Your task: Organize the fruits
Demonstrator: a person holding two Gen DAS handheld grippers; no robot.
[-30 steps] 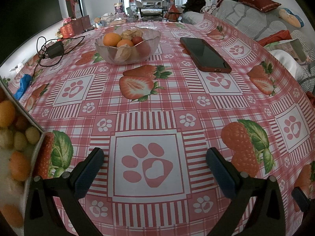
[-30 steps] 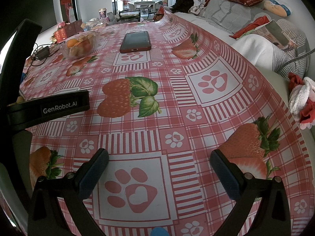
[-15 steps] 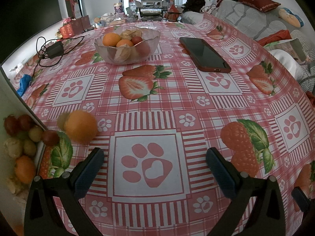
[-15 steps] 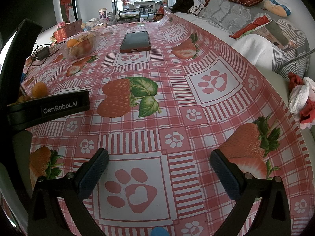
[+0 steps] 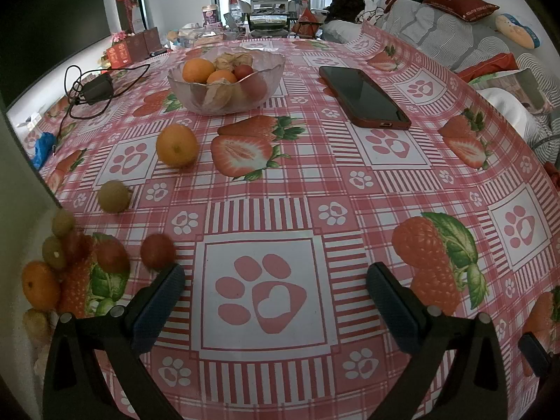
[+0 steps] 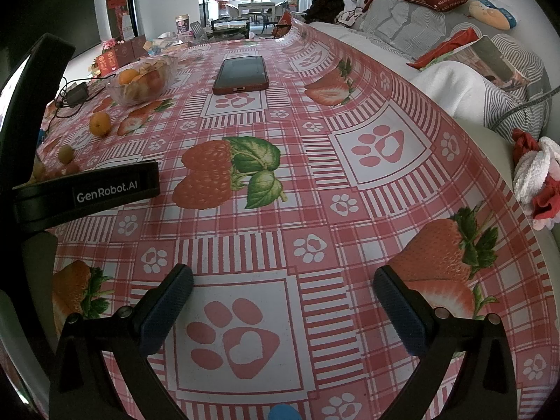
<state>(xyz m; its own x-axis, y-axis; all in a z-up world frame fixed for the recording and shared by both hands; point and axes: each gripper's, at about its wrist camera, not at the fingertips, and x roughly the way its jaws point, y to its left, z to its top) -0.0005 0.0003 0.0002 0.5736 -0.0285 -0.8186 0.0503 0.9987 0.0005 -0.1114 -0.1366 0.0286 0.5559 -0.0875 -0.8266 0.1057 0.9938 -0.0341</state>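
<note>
Loose fruit lies on the strawberry tablecloth in the left wrist view: an orange [image 5: 177, 145], a small tan round fruit [image 5: 113, 196], a red cherry tomato [image 5: 157, 251], and a cluster of red, green and orange fruit [image 5: 66, 259] at the left edge beside a pale tilted box [image 5: 24, 210]. A glass bowl [image 5: 227, 80] at the back holds oranges, a red fruit and husked fruit. My left gripper [image 5: 276, 297] is open and empty above a paw print. My right gripper [image 6: 283, 301] is open and empty; the orange [image 6: 99, 123] and bowl [image 6: 143, 80] show far left.
A red-cased phone [image 5: 362, 96] lies at the back right of the table. A black charger with cable [image 5: 94, 87] sits at the back left. A sofa with cushions [image 6: 437, 17] runs along the right. The left gripper's body [image 6: 87, 192] crosses the right wrist view.
Fruit has spilled from the box at the left onto the table. The orange rolled away toward the bowl; smaller fruits spread near the left finger. Both grippers stayed still.
</note>
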